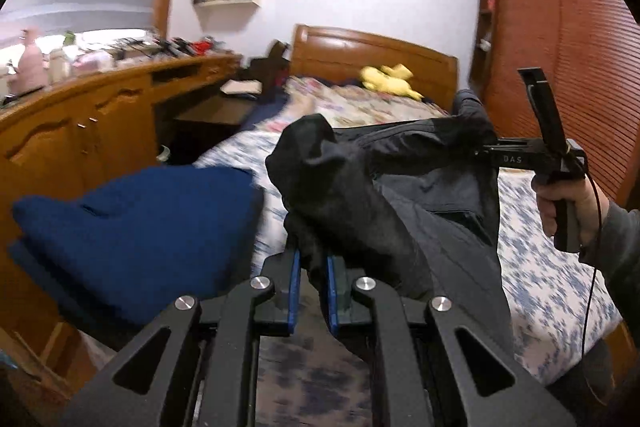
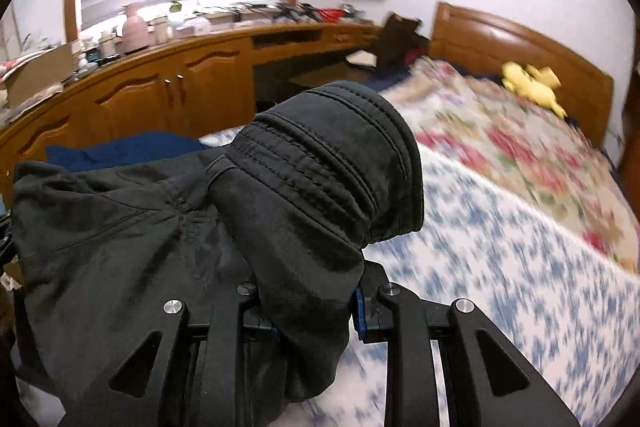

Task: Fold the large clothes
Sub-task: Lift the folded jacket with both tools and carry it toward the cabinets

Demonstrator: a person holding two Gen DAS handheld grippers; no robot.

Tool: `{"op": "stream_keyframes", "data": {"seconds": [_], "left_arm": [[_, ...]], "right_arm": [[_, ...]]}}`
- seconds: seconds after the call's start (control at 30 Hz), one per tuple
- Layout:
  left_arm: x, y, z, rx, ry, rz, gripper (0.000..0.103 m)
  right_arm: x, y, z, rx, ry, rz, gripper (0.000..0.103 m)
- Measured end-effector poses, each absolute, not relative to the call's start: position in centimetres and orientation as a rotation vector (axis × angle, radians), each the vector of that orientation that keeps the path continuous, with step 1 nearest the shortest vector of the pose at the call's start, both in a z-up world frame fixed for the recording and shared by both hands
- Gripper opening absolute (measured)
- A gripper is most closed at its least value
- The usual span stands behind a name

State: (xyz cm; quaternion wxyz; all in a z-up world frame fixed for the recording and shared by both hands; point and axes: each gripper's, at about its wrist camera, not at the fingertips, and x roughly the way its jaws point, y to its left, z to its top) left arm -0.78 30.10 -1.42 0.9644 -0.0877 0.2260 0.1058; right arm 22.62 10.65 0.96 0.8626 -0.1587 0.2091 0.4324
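While the counter [image 1: 100, 87] along the left wall plays no part, a blue garment [image 1: 132, 227] is seen lying at the near left edge of the bed [image 1: 552, 267]. Just right of it, the left gripper [image 1: 313, 267] is nearly closed, its fingers [image 1: 295, 279] pinched on a bunched end of the black garment [image 1: 420, 195]. This garment is stretched between the two grippers and held up above the bed, with its lower part hanging down toward the sheet. Farther right, the right gripper [image 2: 312, 307] is clamped partway closed on a thick, stitched hem or cuff, a hand [image 1: 568, 203] being seen on its handle. Beyond, a yellow toy [image 1: 390, 79] is left by the headboard.

The step in hand is judged to be the lifting and spreading of the black garment before any fold. Next, both grips should be kept firm, the cloth drawn taut and lowered flat onto clear sheet, away from the blue garment.
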Motion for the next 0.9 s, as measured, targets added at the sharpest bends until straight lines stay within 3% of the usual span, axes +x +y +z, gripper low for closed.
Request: {"op": "stream_keyframes", "data": {"seconds": [0.33, 0.9], "left_arm": [[-4.5, 36.6, 2.1, -0.153, 0.396, 0.35, 0.012], [-6.9, 48.8, -0.2, -0.214, 0.425, 0.585, 0.012]], "right_arm": [[20.5, 20.2, 5.5, -0.379, 0.357, 0.982, 0.025], [23.0, 38.2, 3.1, -0.495, 0.33, 1.052, 0.029]]}}
